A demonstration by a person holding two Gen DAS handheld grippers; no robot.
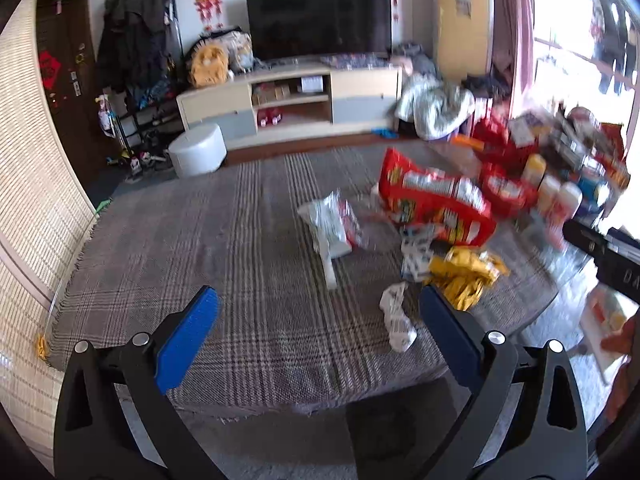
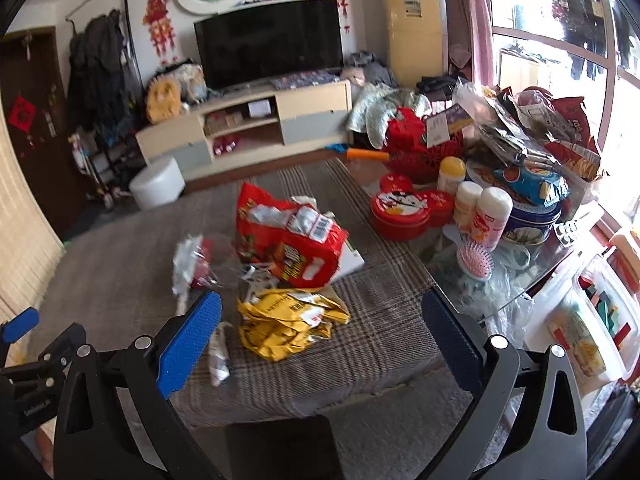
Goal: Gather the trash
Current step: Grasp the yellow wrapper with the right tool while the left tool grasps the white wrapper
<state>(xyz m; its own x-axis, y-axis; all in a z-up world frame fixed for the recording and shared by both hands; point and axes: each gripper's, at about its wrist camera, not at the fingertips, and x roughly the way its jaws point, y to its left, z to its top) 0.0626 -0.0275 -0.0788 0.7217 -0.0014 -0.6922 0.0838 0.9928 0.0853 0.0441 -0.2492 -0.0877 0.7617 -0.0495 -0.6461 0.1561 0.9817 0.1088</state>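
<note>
You are in a living room with a dark television (image 2: 270, 42) on a pale cabinet (image 2: 244, 128), facing a worktop (image 1: 240, 240) under a grey plaid cloth. The trash lies loose in the middle of it: a big red snack bag (image 2: 290, 238), a crumpled yellow wrapper (image 2: 288, 320) just in front of it, a silver-and-red wrapper (image 1: 334, 220) to the left, and a small white crumpled wrapper (image 1: 396, 320) nearest you. Your left tongs (image 1: 320, 320) are spread wide and hold nothing, above the cloth near the white wrapper. Your right tongs (image 2: 322, 328) gape just as wide, empty, with the yellow wrapper between their blue pads (image 2: 188, 344).
</note>
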